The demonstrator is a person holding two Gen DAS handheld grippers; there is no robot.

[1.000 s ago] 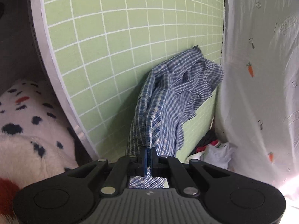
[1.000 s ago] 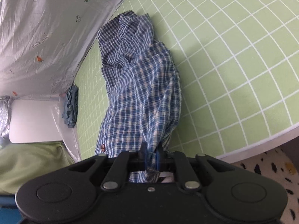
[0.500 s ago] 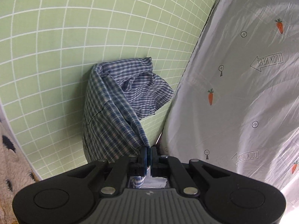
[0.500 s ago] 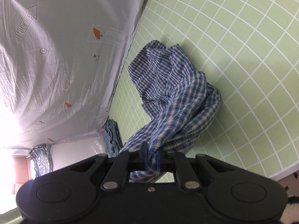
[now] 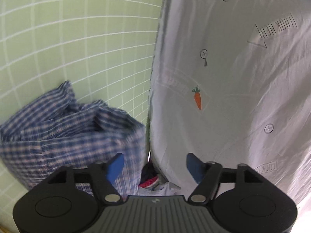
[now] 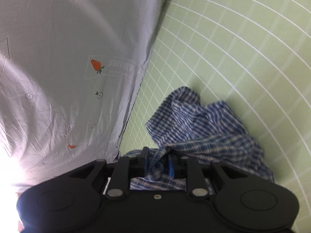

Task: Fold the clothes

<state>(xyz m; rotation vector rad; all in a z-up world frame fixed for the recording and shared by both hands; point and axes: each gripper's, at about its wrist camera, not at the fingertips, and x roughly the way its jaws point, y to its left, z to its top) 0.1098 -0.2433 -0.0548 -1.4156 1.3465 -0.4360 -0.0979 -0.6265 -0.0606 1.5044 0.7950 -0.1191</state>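
While both jaws are opening:
Left gripper: wide, nothing between; plaid shirt lower left.
Right gripper: narrow gap, shirt cloth between.

Soft checked cloth shirt, matt gridded mat.

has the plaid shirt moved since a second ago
Yes. In the left wrist view the plaid shirt has gone from hanging mid-frame to a heap at the lower left, against the green grid mat, beside the white sheet.
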